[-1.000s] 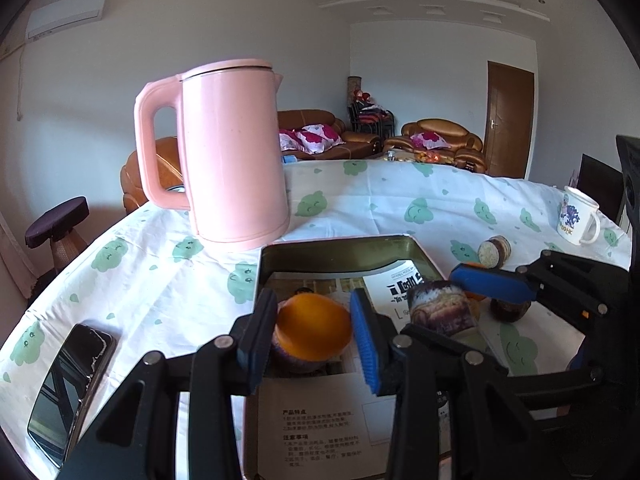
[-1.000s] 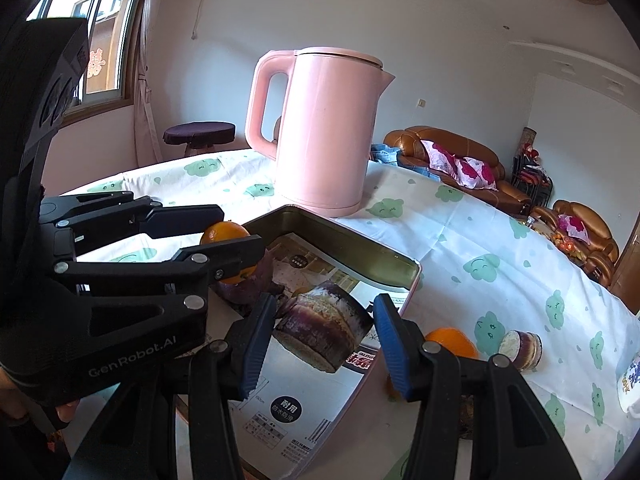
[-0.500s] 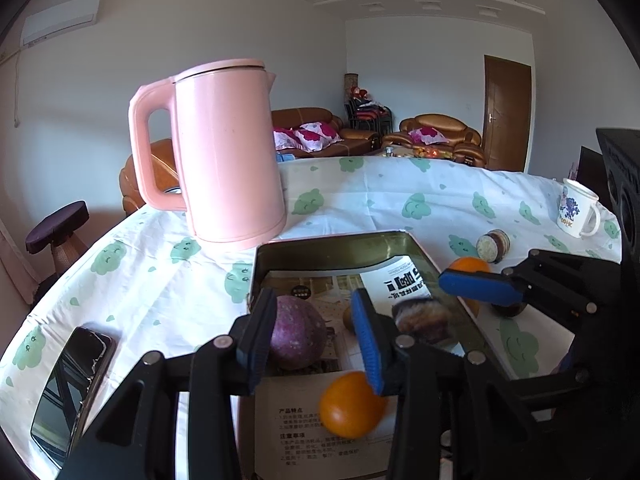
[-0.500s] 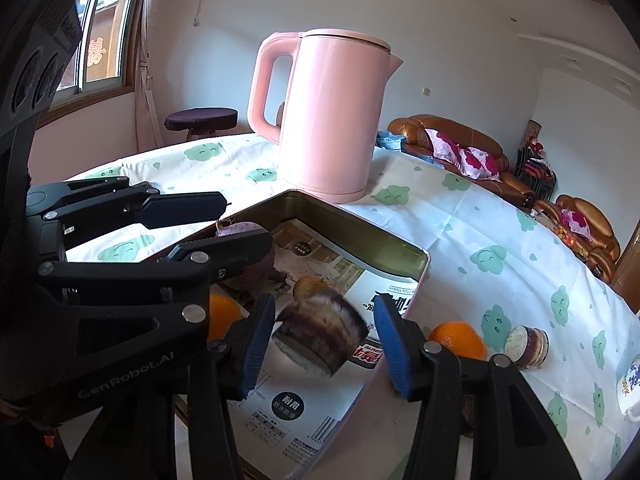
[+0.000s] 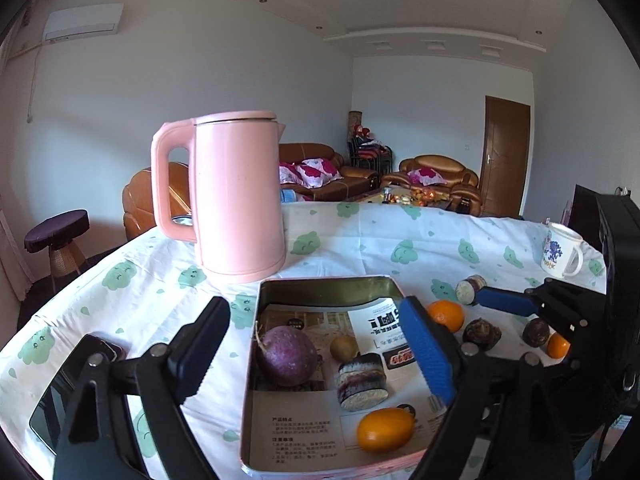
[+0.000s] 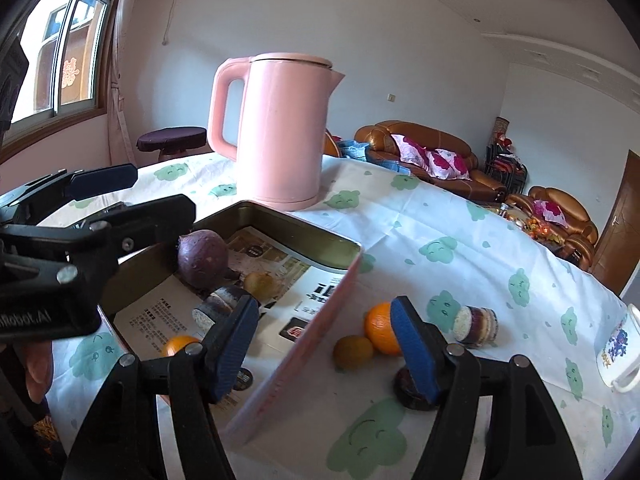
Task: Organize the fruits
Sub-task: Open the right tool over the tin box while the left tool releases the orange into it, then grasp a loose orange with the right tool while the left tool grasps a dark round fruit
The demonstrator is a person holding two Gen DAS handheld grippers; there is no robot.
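Observation:
A metal tin [image 5: 328,282] lined with printed paper holds a purple round root [image 5: 286,356], a small yellow fruit [image 5: 344,346], a striped cut piece [image 5: 362,382] and an orange [image 5: 384,430]. My left gripper [image 5: 316,346] hovers over the tin's near end, its jaws opening and no pad touching anything. My right gripper [image 6: 324,348] hangs over the tin's pink side wall [image 6: 304,332], jaws also opening and nothing between them. On the cloth to the right lie another orange [image 6: 380,328], a brownish fruit [image 6: 354,352], a cut piece [image 6: 476,324] and a dark bulb [image 6: 408,390].
A tall pink kettle [image 5: 236,196] stands just behind the tin. A phone [image 5: 68,392] lies on the cloth at the left. A white mug [image 5: 560,254] sits far right, with a second dark bulb [image 5: 536,332] and a small orange [image 5: 558,346] near it.
The left gripper let go of the orange and the right let go of the striped cut piece; both now lie in the tin. Both sets of jaws spread wide and drew back.

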